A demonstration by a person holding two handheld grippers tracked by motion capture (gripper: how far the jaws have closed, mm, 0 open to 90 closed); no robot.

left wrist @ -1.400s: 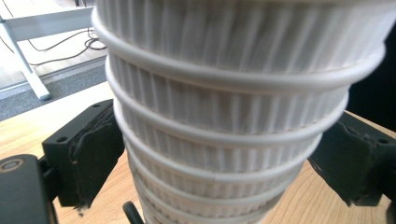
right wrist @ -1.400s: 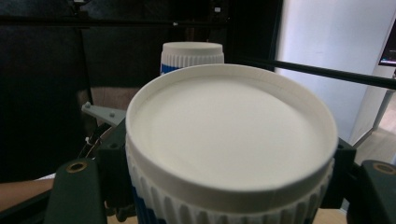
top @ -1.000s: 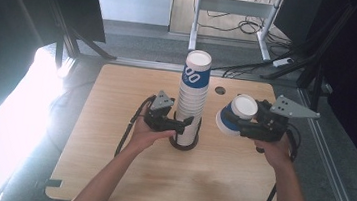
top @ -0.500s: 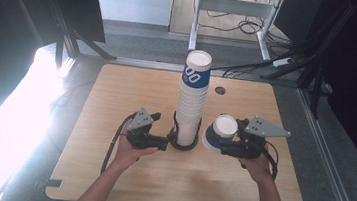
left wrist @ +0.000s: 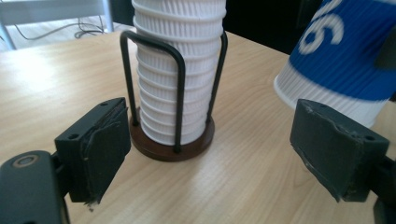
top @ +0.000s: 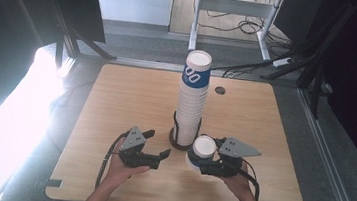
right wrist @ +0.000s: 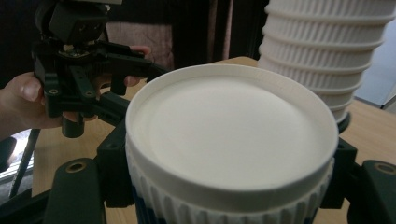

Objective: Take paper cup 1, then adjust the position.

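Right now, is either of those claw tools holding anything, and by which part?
Yes. The right gripper clamps a single paper cup by its ribbed side wall, just below the closed base, which faces up. The left gripper is open and holds nothing.

Your forearms are bare, with no sleeve reaching the wrists. Your left gripper point(top: 157, 153) is a black frame with a small grey three-cornered plate point(top: 133, 138) on top and a black cable point(top: 109, 153) looping from its rear. Its two jaws are blocky black pieces faced with dark pads point(left wrist: 109, 147) whose edges look frayed, each with a small screw hole near the top. Your right gripper point(top: 205, 161) is black too, carrying a larger grey triangular plate point(top: 236, 148) and a black cable point(top: 253, 176) curling behind it. Round brass-ringed holes point(right wrist: 76, 166) mark its body.
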